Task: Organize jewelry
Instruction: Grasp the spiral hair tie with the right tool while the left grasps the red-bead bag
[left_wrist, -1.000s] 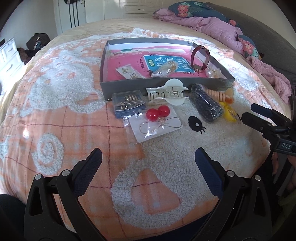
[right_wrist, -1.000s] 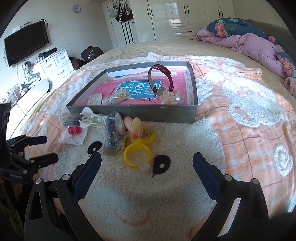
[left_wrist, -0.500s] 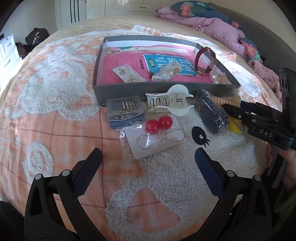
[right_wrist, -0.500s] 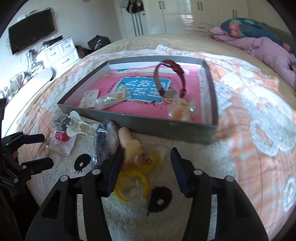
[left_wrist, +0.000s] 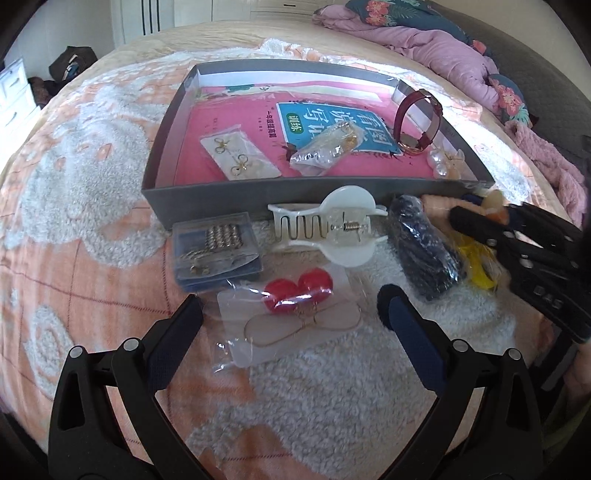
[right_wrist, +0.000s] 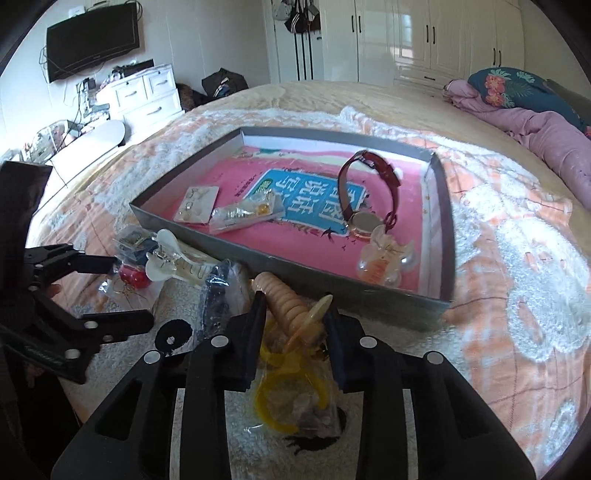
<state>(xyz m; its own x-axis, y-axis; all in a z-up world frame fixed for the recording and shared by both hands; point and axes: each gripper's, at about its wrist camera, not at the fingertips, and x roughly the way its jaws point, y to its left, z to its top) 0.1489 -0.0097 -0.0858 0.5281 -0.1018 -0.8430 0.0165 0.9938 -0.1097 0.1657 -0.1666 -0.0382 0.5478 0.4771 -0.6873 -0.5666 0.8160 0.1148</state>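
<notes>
Right gripper has narrowed around the peach bracelet ahead, pickup imminent; left gripper waits wide open, empty.

Sunlit bedroom: white wardrobes, wall television, white drawers.

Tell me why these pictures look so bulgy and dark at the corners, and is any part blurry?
Both views come through fisheye lenses: the bed curves like a ball and the corners go black. In the left wrist view, the grey tray bows, sunlight glares off the clear bags. In the right wrist view, the right gripper is close up, and the blanket beside the tray's right wall is smeared.
</notes>
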